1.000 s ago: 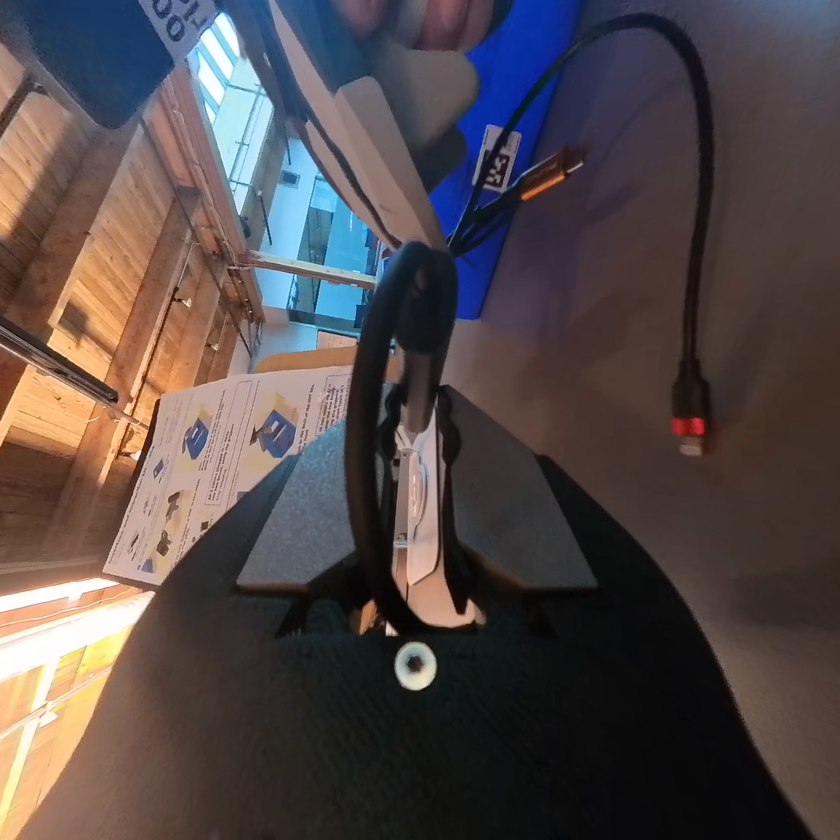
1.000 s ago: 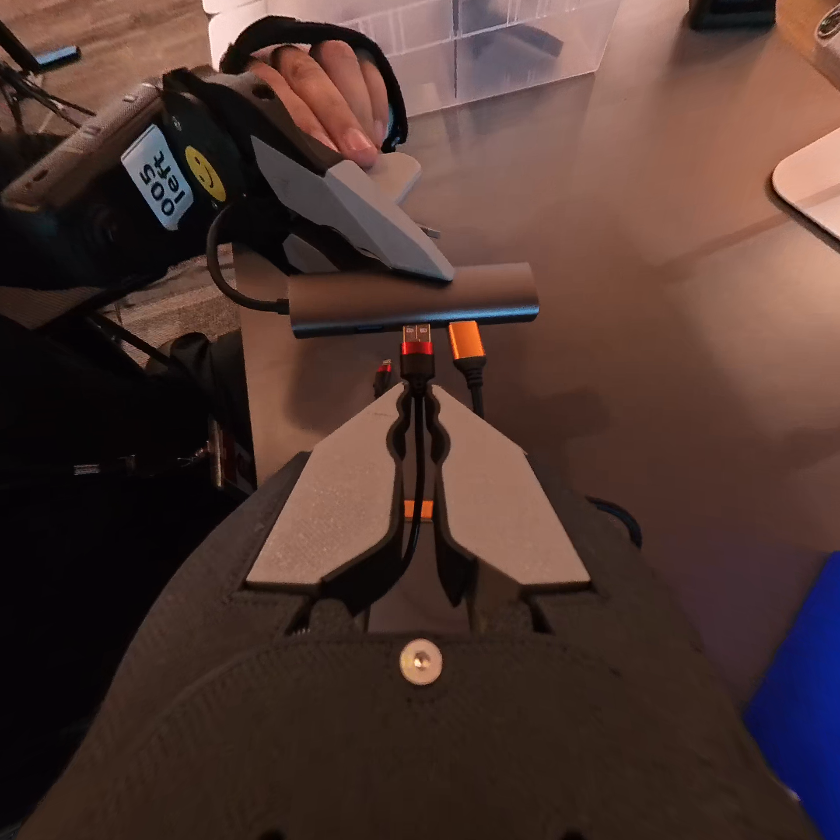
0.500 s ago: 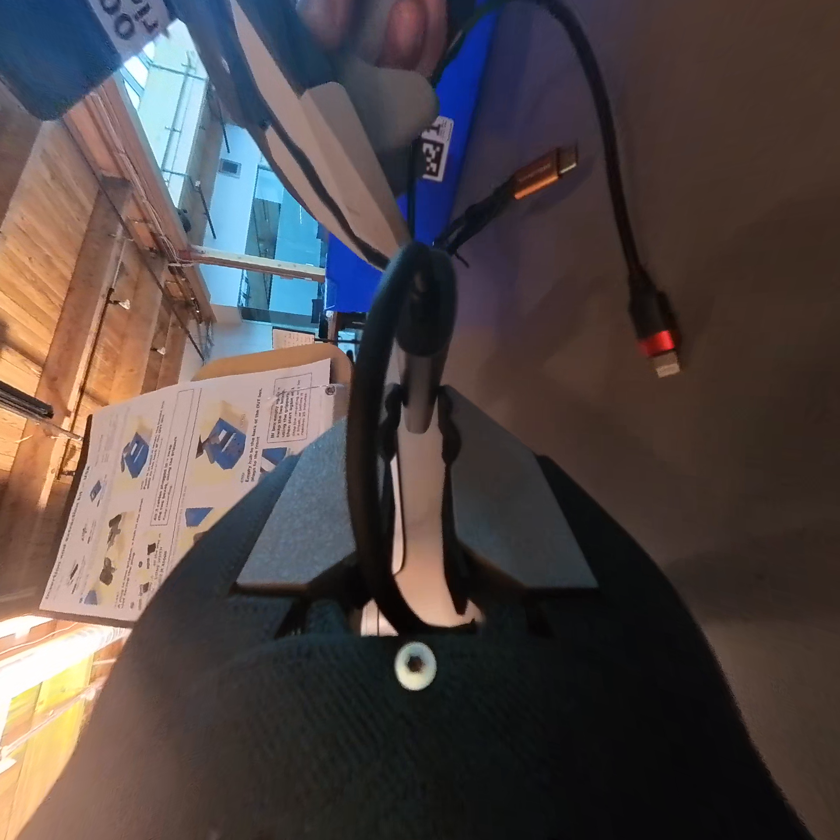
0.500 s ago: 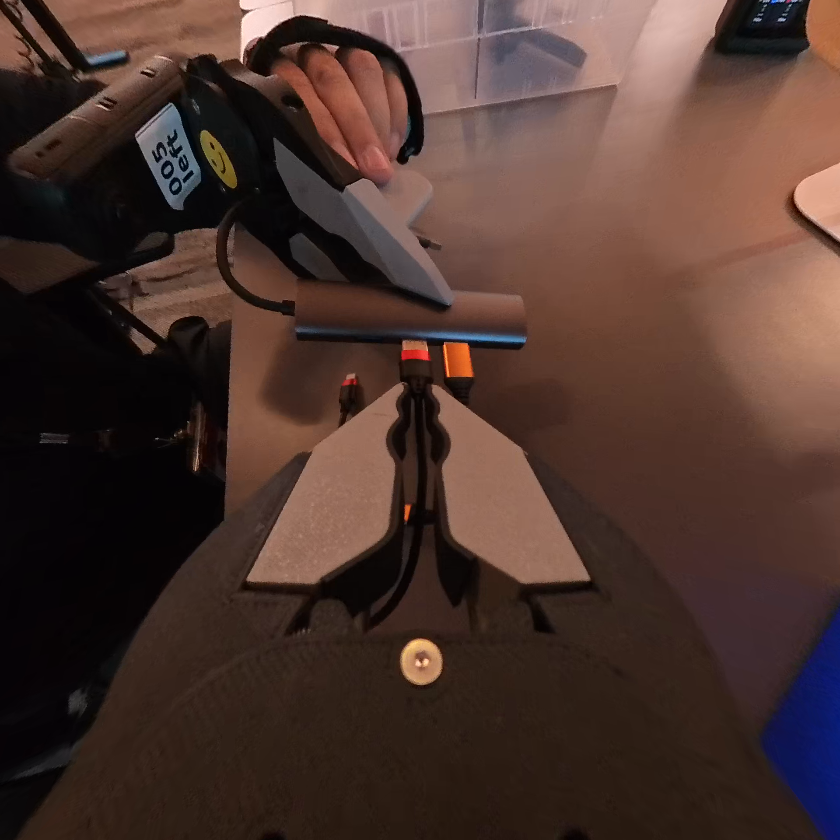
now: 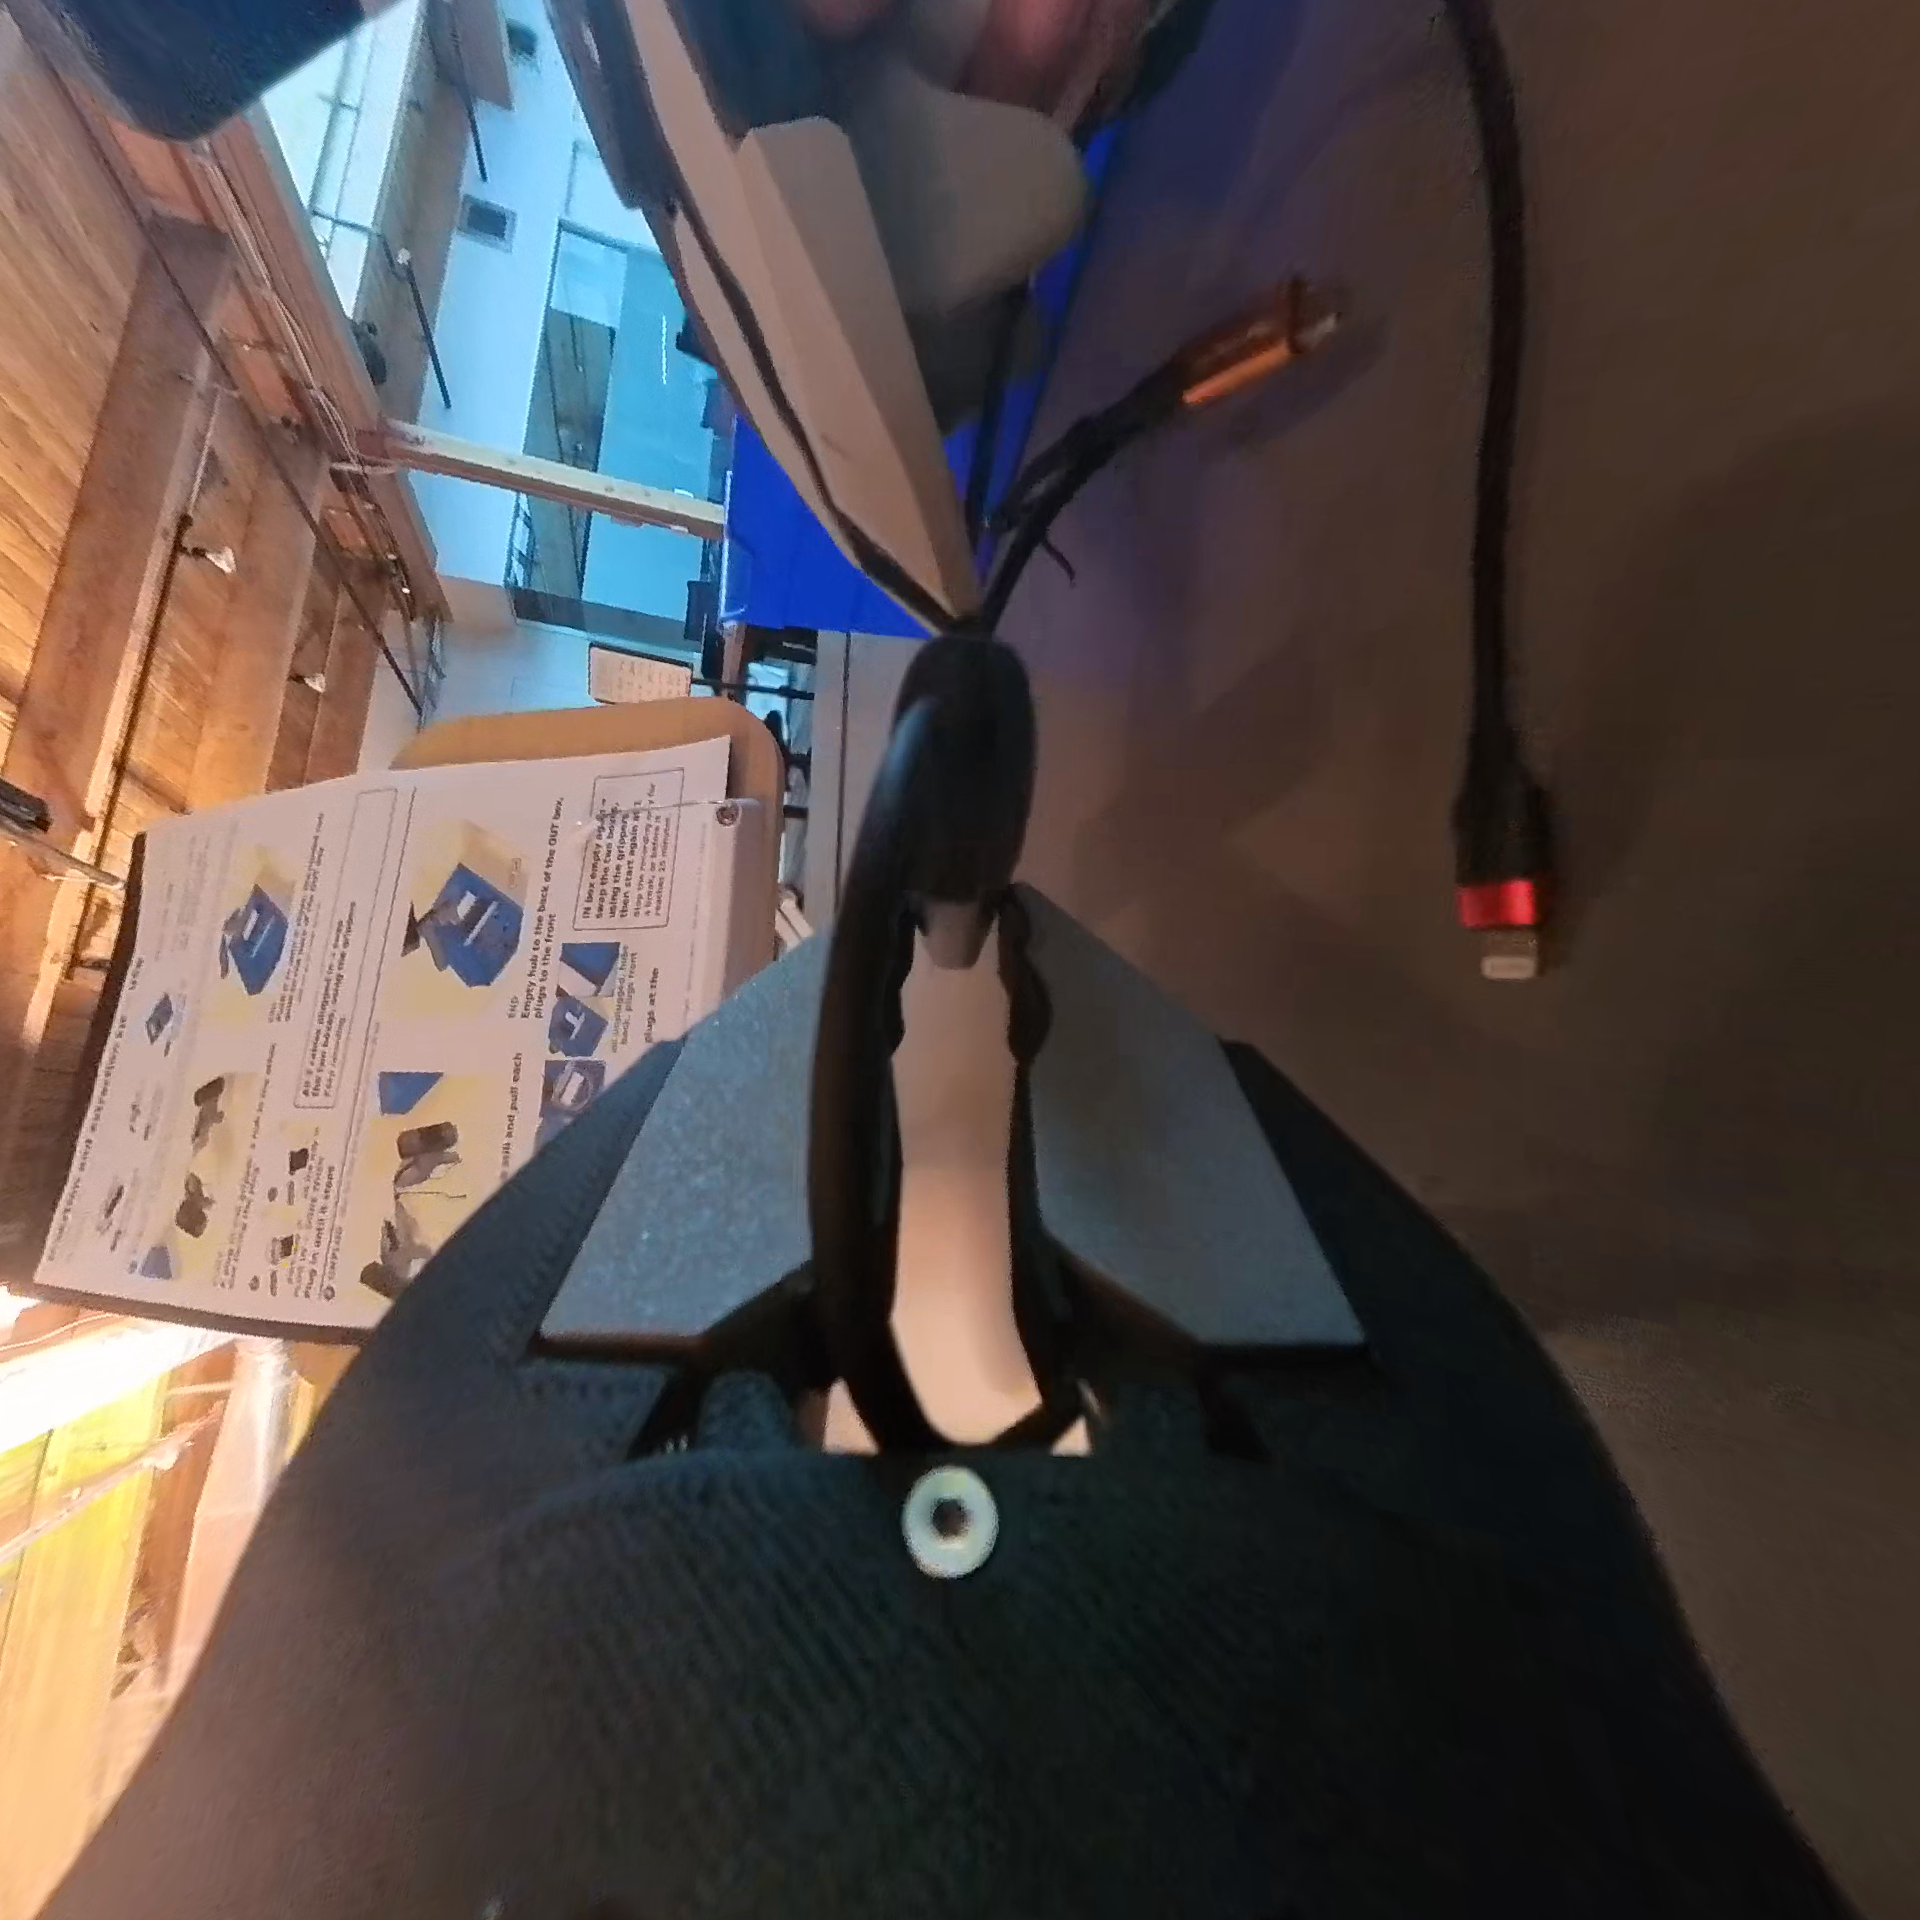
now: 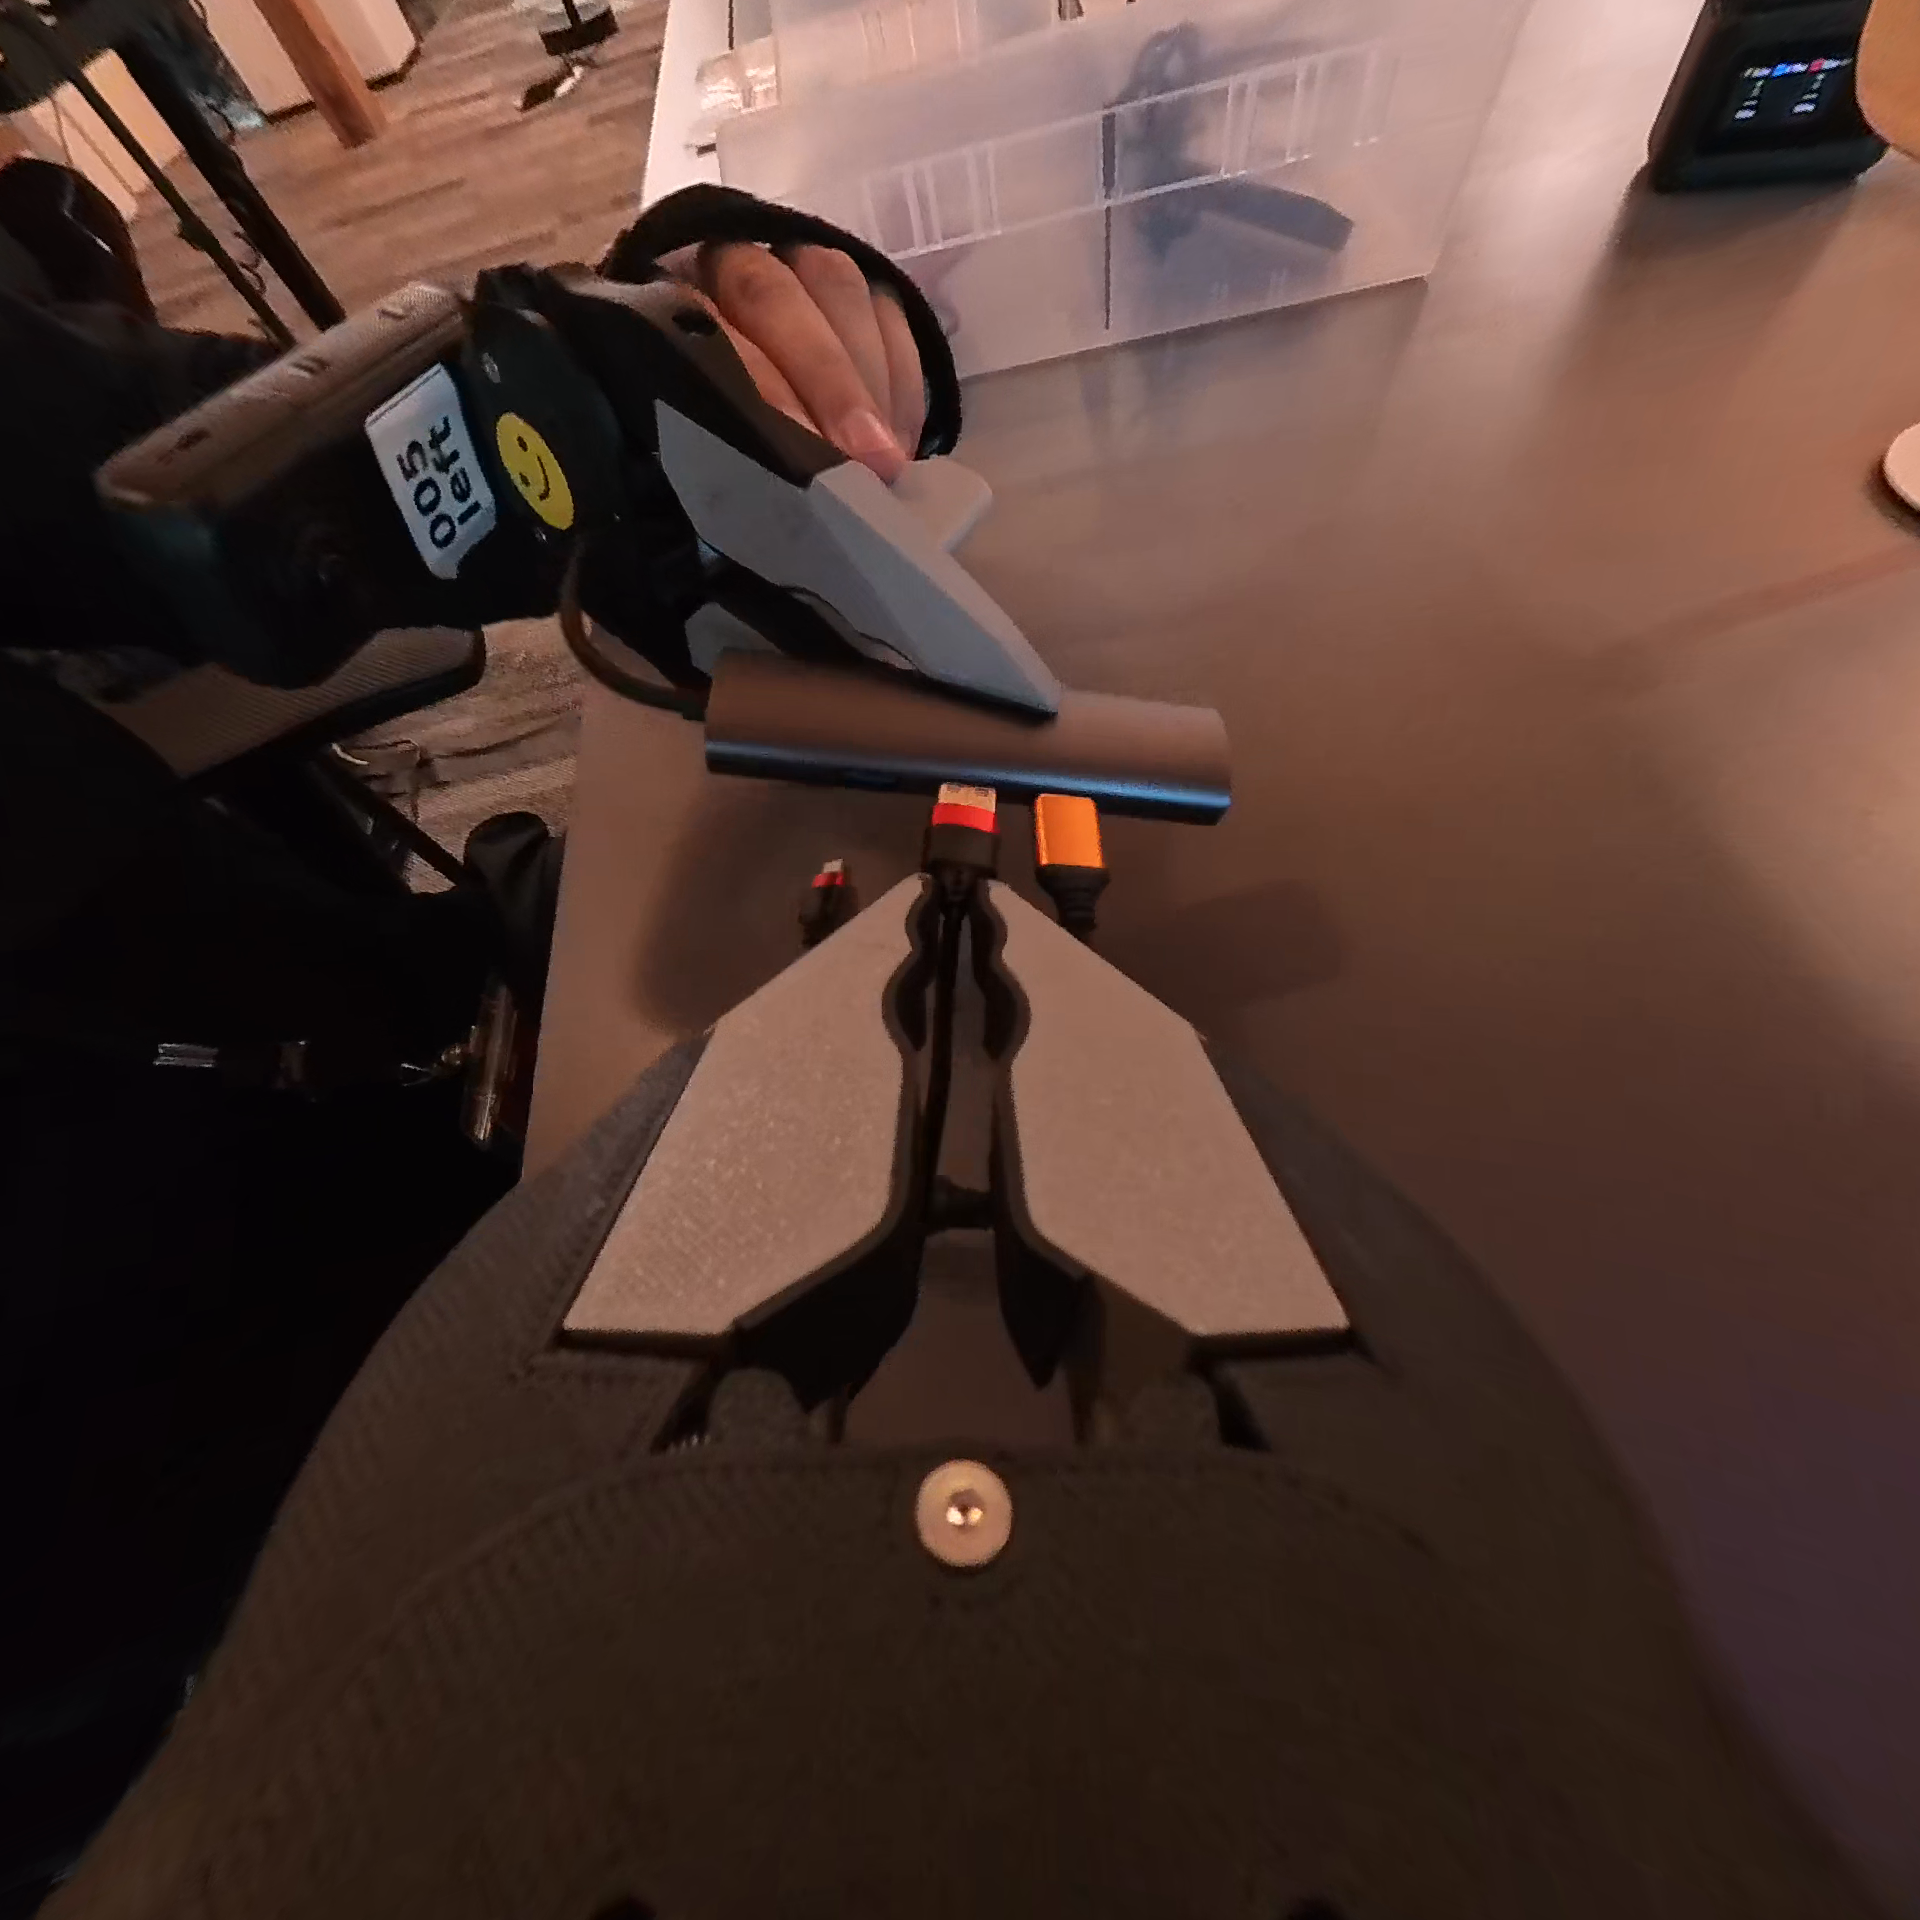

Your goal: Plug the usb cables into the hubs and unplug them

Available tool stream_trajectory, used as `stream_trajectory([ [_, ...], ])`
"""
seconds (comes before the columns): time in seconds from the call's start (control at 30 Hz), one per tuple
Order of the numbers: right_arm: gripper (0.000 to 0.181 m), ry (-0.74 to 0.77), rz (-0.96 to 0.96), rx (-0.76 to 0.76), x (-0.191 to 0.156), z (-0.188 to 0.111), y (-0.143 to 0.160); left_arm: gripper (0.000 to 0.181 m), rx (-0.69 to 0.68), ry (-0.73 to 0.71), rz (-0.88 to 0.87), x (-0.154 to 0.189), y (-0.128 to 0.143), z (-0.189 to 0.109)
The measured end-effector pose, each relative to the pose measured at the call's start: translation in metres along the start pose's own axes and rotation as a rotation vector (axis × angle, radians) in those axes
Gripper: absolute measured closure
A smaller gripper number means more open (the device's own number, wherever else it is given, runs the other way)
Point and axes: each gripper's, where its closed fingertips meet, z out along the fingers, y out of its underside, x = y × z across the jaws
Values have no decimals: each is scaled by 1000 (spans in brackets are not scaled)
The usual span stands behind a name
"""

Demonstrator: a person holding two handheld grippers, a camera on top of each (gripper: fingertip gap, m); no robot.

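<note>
A: What did the right wrist view give you that the other did not?

B: The whole hub (image 6: 966, 743), a grey bar held level above the tabletop (image 6: 1507, 831). The left tool (image 6: 1023, 698) was clenched on its upper side, a hand (image 6: 831, 353) wrapped round the handle. The right tool (image 6: 958, 891) was pinched on the black cable just behind the red-collared plug (image 6: 964, 831), whose metal tip sat at the hub's port. I could not tell how deep it sat. Just beside it an orange plug (image 6: 1068, 836) was seated in the next port. A clear plastic box (image 6: 1091, 177) stood farther back, and a small dark device with a lit screen (image 6: 1777, 99) at the far right.

A: And the left wrist view?

B: The hub (image 5: 961, 831) showed only end-on between the left tool's (image 5: 961, 914) closed fingers, with its own black lead looping back. But it showed the loose far ends: a red-collared connector (image 5: 1501, 904) and an orange one (image 5: 1247, 348) lying on the tabletop (image 5: 1714, 520), well apart. The right tool (image 5: 951, 597) came in from above. A printed instruction sheet (image 5: 395, 1039) stood at left, and a blue mat (image 5: 790, 520) lay behind.
</note>
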Motion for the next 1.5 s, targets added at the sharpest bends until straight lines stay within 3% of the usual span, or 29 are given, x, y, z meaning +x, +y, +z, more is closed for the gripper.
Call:
stream_trajectory([
  [0.7,178,81,-22,15,7,3,-2,168,-151,-7,12,4,6,0],
  [1.1,179,94,-26,71,6,-2,-12,168,-172,-41,-43,-5,5,0],
  [1.5,179,124,-51,31,8,2,-7,169,-209,-10,-41,0,8,1],
])
